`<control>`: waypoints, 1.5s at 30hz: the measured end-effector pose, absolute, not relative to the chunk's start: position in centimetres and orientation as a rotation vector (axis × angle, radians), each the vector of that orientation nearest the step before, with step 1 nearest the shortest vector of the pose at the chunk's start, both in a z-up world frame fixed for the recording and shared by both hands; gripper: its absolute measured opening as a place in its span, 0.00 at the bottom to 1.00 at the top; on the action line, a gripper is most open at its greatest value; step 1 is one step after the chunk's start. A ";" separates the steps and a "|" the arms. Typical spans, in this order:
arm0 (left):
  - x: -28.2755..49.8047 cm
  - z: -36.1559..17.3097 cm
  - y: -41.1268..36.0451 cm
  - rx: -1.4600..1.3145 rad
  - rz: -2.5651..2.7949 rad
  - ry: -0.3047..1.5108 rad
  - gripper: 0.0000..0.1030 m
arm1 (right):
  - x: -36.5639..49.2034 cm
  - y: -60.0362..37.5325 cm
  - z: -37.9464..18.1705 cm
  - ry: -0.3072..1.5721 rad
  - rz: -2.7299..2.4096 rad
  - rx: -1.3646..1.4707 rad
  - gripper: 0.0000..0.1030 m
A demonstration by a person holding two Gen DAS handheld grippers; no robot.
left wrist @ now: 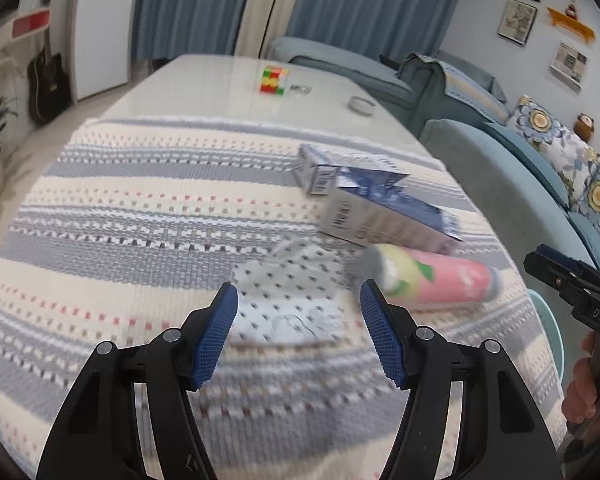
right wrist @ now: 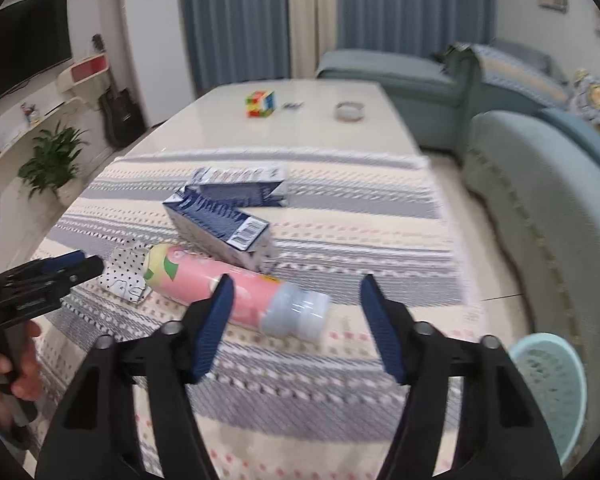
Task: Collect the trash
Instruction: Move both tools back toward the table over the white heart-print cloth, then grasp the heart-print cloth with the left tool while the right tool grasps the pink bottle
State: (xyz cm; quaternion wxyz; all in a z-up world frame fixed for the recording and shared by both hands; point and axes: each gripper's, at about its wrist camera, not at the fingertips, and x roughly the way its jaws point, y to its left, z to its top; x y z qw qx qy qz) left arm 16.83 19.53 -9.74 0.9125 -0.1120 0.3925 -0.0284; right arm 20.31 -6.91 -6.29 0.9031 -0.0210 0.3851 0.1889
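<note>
Black tongs (left wrist: 298,312), blue ribbed pads (left wrist: 216,340), bare hands (right wrist: 4,368)

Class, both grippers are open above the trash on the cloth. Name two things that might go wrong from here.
1. The pink bottle lies on its side, so it may roll if nudged.
2. It touches the nearer carton; grabbing either with the right gripper might shift the other.

The right tool (right wrist: 296,320) is wide open above a pink bottle (right wrist: 236,292) lying on its side on the striped cloth (right wrist: 360,216). Two blue cartons (right wrist: 220,224) lie just behind the bottle. A pale blue basket (right wrist: 556,384) sits beside the table (right wrist: 312,132).
</note>
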 end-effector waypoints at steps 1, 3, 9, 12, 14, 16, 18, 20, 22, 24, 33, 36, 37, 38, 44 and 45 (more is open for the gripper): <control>17.9 -10.2 19.9 -0.235 -0.066 0.821 0.60 | 21.3 -6.5 -6.8 0.816 0.409 -0.037 0.47; 19.5 -10.9 20.1 -0.238 -0.073 0.847 0.60 | 23.0 -5.7 -7.7 0.856 0.443 -0.031 0.43; 21.7 -13.3 19.9 -0.208 -0.106 0.895 0.61 | 25.2 -4.0 -9.4 0.961 0.569 -0.042 0.44; 21.8 -13.5 19.1 -0.158 -0.103 0.897 0.61 | 24.2 -4.1 -9.3 0.987 0.616 -0.066 0.44; 21.7 -13.6 18.7 -0.144 -0.100 0.904 0.61 | 22.8 -3.9 -9.3 1.010 0.652 -0.098 0.44; 21.2 -13.7 18.4 -0.135 -0.104 0.908 0.59 | 21.4 -3.5 -9.5 1.041 0.683 -0.123 0.44; 20.7 -13.7 18.4 -0.127 -0.105 0.911 0.55 | 19.7 -3.0 -9.6 1.055 0.724 -0.143 0.44; 20.1 -13.9 18.8 -0.136 -0.107 0.906 0.52 | 18.8 -2.6 -9.9 1.085 0.763 -0.116 0.44; 19.6 -13.9 19.2 -0.159 -0.109 0.897 0.50 | 18.5 -2.0 -10.3 1.101 0.759 -0.094 0.44; 19.6 -14.0 19.4 -0.165 -0.112 0.896 0.50 | 18.8 -1.1 -11.0 1.117 0.744 -0.089 0.44; 18.5 -13.9 19.5 -0.190 -0.203 0.890 0.67 | 19.7 0.3 -12.4 1.081 0.614 -0.003 0.44; 18.7 -14.0 18.4 -0.148 -0.219 0.907 0.78 | 18.8 -1.4 -12.3 1.050 0.565 0.008 0.44; 18.8 -14.0 17.9 -0.118 -0.210 0.915 0.81 | 18.4 -2.2 -12.3 1.049 0.556 0.022 0.44; 19.0 -14.0 17.2 -0.083 -0.195 0.924 0.82 | 18.0 -2.7 -12.3 1.049 0.549 0.029 0.44; 18.8 -14.5 14.3 0.101 -0.092 0.945 0.75 | 15.8 -5.7 -11.8 1.047 0.522 0.067 0.44; 18.6 -14.5 14.2 0.098 -0.097 0.945 0.72 | 15.4 -6.0 -11.7 1.041 0.522 0.071 0.44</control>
